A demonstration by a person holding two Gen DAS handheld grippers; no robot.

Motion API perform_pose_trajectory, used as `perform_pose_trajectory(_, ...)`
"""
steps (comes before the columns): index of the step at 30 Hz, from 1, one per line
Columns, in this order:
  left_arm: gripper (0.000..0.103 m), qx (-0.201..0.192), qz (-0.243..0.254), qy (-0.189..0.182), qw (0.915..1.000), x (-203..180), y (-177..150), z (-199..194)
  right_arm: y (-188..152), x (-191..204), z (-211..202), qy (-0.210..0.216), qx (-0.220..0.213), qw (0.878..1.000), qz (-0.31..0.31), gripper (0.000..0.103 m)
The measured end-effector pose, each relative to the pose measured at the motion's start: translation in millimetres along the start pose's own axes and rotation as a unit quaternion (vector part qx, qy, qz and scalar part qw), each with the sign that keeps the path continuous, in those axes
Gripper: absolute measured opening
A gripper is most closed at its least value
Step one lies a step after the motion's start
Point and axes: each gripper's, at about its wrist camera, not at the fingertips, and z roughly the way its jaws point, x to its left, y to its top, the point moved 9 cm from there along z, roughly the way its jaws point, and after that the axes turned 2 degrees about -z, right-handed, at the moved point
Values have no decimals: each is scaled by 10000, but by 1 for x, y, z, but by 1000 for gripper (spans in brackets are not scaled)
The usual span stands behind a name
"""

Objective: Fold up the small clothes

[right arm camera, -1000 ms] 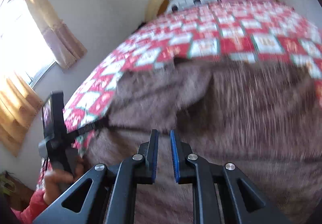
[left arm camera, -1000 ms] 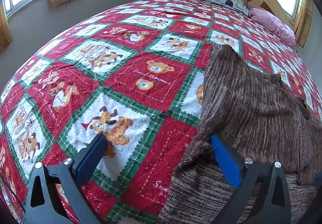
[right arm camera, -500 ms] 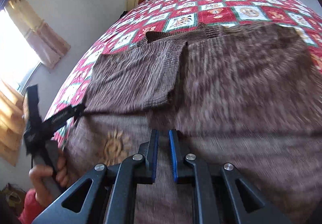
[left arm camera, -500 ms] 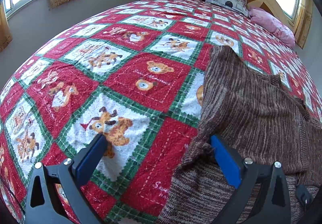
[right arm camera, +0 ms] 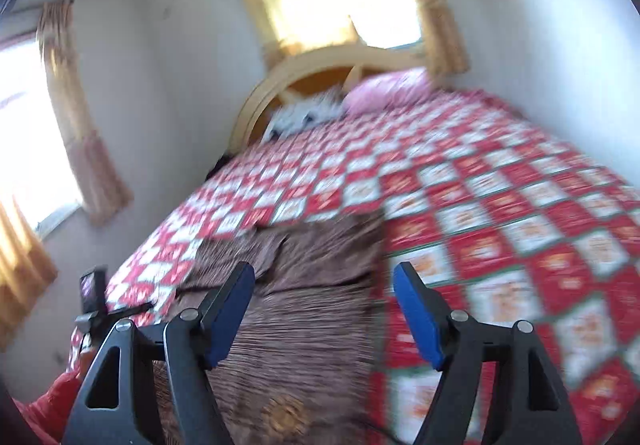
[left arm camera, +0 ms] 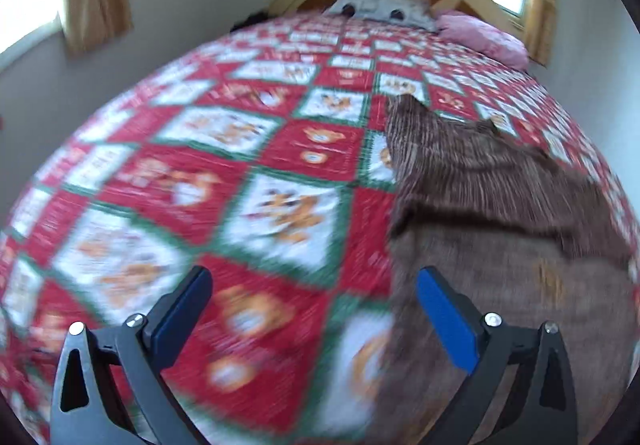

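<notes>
right gripper (right arm camera: 324, 309): opening wide, blue pads well apart, nothing between them, only air above the cloth. left gripper (left arm camera: 312, 321): spread wide too, empty, hanging over the quilt (left arm camera: 248, 181) with its right pad just above the garment's left edge.

brown knit sweater (right arm camera: 320, 285): lying flat on the red, white and green patchwork quilt, at the near end of the bed and well apart from the pillows (right arm camera: 360, 101) by the far headboard. seen from the right wrist, directly below and ahead of the open claw, running away from it, with bare quilt off to the right. seen from the left wrist, off to the right, its far corner pointing toward the headboard. one layer apparently turned over the body, leaving a step across the middle; blur too heavy to say more. orange motif near the close hem.

likely soft, limp and light: no stiffness, so sagging and draping wherever lifted, stretching if pulled by one point. ribbed knit probably grippy between pads, not slippery, not fragile. best taken at an edge or corner, pinching through all layers, ideally both near corners or hem at once for an even fold.
</notes>
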Motion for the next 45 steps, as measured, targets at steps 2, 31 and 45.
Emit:
perform_pose_trajectory(2, 103, -109, 197, -82, 9997, 15, -5, -28, 7, -17, -40, -125, -229, 9996, 50, 73)
perform_pose_trajectory(31, 103, 791, 985, -1233, 9843, -24, -183, -87, -208, 36, -59, 480, 2153, 9695, -1073, 72)
perform_pose_trajectory(45, 103, 735, 929, -1367, 9835, -28, -184, -89, -89, 25, -139, 1071, -75, 9874, 1165, 71)
